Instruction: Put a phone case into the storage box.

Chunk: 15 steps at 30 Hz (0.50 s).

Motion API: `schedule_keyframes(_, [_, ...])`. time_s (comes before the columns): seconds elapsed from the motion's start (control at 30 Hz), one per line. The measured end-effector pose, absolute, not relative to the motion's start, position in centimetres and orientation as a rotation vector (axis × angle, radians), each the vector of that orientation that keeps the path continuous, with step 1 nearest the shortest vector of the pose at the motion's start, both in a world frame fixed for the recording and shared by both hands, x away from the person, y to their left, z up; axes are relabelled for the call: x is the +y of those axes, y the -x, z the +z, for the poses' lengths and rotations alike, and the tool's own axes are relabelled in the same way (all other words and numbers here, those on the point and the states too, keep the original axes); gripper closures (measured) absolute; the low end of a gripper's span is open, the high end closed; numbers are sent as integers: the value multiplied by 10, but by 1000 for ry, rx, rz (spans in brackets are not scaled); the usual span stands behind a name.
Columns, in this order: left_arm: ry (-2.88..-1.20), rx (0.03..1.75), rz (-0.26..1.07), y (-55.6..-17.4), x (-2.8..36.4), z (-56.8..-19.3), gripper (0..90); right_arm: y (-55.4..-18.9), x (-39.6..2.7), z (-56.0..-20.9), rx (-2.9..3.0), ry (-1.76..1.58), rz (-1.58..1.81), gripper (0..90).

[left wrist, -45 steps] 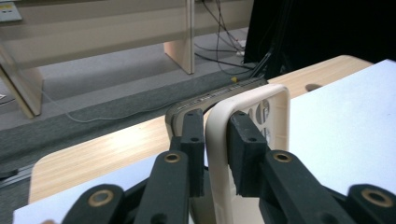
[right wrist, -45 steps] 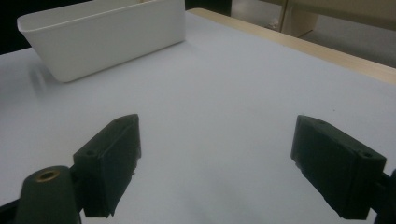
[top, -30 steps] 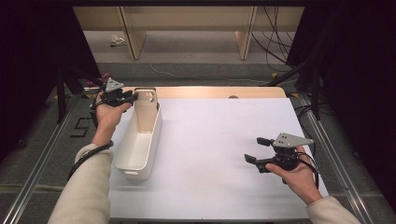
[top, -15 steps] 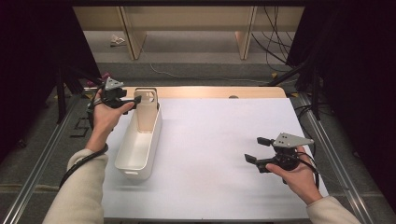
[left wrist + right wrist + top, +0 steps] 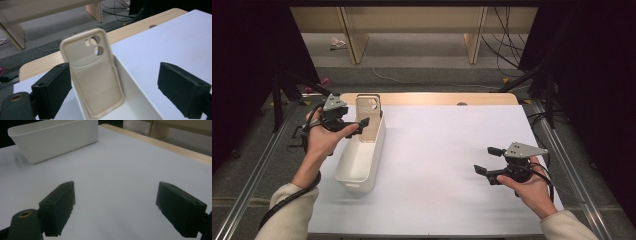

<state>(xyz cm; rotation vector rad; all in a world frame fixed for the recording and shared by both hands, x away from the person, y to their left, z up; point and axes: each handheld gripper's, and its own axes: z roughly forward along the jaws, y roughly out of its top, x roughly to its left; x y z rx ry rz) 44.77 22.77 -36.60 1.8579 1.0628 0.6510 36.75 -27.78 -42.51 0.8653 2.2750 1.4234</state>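
Beige, flexible-looking phone case (image 5: pixel 369 117) with two round camera holes stands nearly upright, leaning against the far end wall inside the long white plastic tub (image 5: pixel 357 166) on the white table sheet (image 5: pixel 447 165). Just left of that end, the left gripper (image 5: pixel 360 124) has just been opening its jaws; they now stand wide, the case ahead between them in the left gripper view, untouched. Well apart at the right, the right gripper (image 5: pixel 486 160) hovers, jaws spread and empty.
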Motion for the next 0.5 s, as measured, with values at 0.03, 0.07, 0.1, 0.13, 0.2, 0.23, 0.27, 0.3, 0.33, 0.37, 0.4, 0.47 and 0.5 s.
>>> schedule_keyframes(0.03, [-1855,1055,646,-445,226,-365,100,-368,-278,-425,2275,-866,1423,166])
schedule_keyframes(0.07, [-1857,1051,647,-443,225,-365,97,-367,-278,-425,2275,-866,1423,166])
schedule_keyframes(0.1, [-1860,1042,650,-440,224,-364,96,-367,-278,-425,2275,-866,1423,166])
schedule_keyframes(0.13, [-1860,1034,649,-437,223,-364,95,-367,-278,-425,2274,-865,1425,166])
schedule_keyframes(0.2, [-1855,1026,640,-433,221,-363,90,-367,-278,-424,2274,-864,1425,166])
schedule_keyframes(0.23, [-1859,1016,641,-430,220,-363,84,-367,-278,-424,2274,-863,1425,166])
schedule_keyframes(0.27, [-1862,1005,640,-428,219,-364,70,-367,-278,-425,2272,-863,1427,166])
schedule_keyframes(0.3, [-1859,999,638,-426,217,-364,57,-367,-278,-424,2273,-863,1425,166])
schedule_keyframes(0.33, [-1861,996,639,-423,216,-365,51,-367,-278,-425,2273,-864,1425,166])
schedule_keyframes(0.37, [-1864,989,638,-421,214,-365,45,-367,-278,-425,2273,-865,1426,166])
schedule_keyframes(0.4, [-1860,989,633,-418,213,-366,34,-367,-278,-425,2273,-865,1426,166])
schedule_keyframes(0.47, [-1857,984,625,-414,210,-366,25,-367,-278,-425,2274,-865,1425,166])
schedule_keyframes(0.5, [-1854,984,620,-412,209,-367,18,-367,-278,-425,2274,-864,1426,166])
